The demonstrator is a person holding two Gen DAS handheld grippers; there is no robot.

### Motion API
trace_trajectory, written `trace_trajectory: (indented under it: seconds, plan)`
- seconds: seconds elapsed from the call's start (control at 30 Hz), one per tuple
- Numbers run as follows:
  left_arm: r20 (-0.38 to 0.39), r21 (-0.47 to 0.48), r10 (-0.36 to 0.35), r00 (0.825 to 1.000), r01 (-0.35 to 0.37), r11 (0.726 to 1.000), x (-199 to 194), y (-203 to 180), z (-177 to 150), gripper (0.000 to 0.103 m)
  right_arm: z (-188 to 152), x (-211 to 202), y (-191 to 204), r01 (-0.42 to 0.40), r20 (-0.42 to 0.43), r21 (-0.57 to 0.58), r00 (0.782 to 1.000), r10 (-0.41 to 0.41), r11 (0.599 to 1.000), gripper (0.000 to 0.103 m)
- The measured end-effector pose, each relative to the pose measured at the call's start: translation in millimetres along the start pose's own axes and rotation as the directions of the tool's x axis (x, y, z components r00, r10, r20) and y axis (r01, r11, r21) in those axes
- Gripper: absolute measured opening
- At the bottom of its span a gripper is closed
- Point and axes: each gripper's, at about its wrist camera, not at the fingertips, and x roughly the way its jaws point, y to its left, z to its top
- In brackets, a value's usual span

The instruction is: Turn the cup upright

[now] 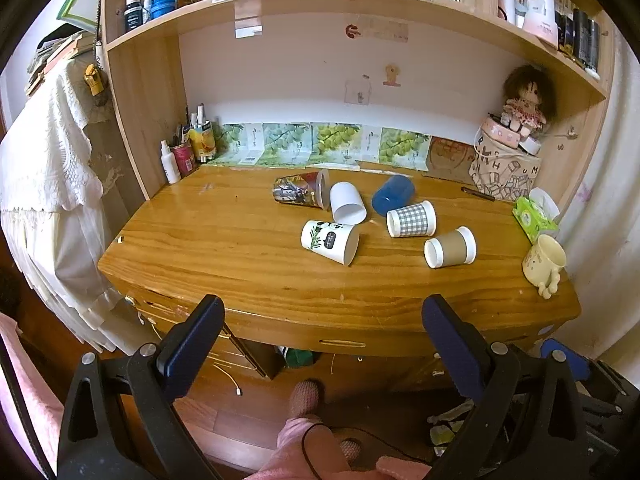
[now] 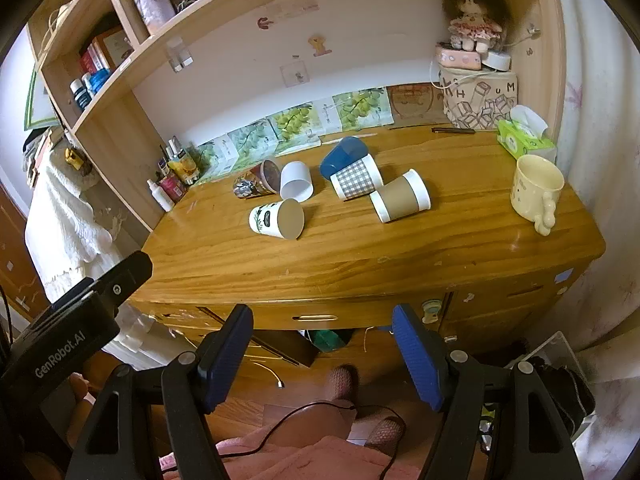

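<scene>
Now | left claw (image 1: 322,320): spread, holds nothing, before the wooden worktop (image 1: 240,256) | right claw (image 2: 322,328): spread, holds nothing | six paper cups lie on their sides mid-worktop, white panda-print cup (image 1: 330,241) nearest, brown-sleeved cup (image 2: 400,196) rightmost | cream mug (image 2: 536,192) upright at right.

Both wrist views hang back off the desk's (image 1: 248,256) front edge, facing the shelf wall, sharing the whole desktop.

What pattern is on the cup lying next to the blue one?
The checked cup has a grey and white check with white ends, clearest in the right wrist view.
</scene>
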Motion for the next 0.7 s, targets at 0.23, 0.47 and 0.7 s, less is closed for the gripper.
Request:
trace_trajectory:
  seconds: [0.23, 0.47, 0.7]
  plan:
    - [-0.019, 0.002, -0.006, 1.0, 0.006, 1.0, 8, 1, 2, 0.1, 3, 8, -7, -0.01, -0.027, 0.045, 1.0, 0.012, 0.999, 0.073]
    - [-0.035, 0.028, -0.024, 0.999, 0.025, 0.999, 21, -2, 11, 0.1, 9, 18, -14, -0.015, -0.039, 0.089, 0.999, 0.019, 0.996, 0.073]
    - [-0.052, 0.06, -0.064, 0.997, 0.067, 0.996, 41, -7, 27, 0.1, 20, 35, -23, -0.004, -0.063, 0.143, 0.998, 0.013, 0.99, 0.073]
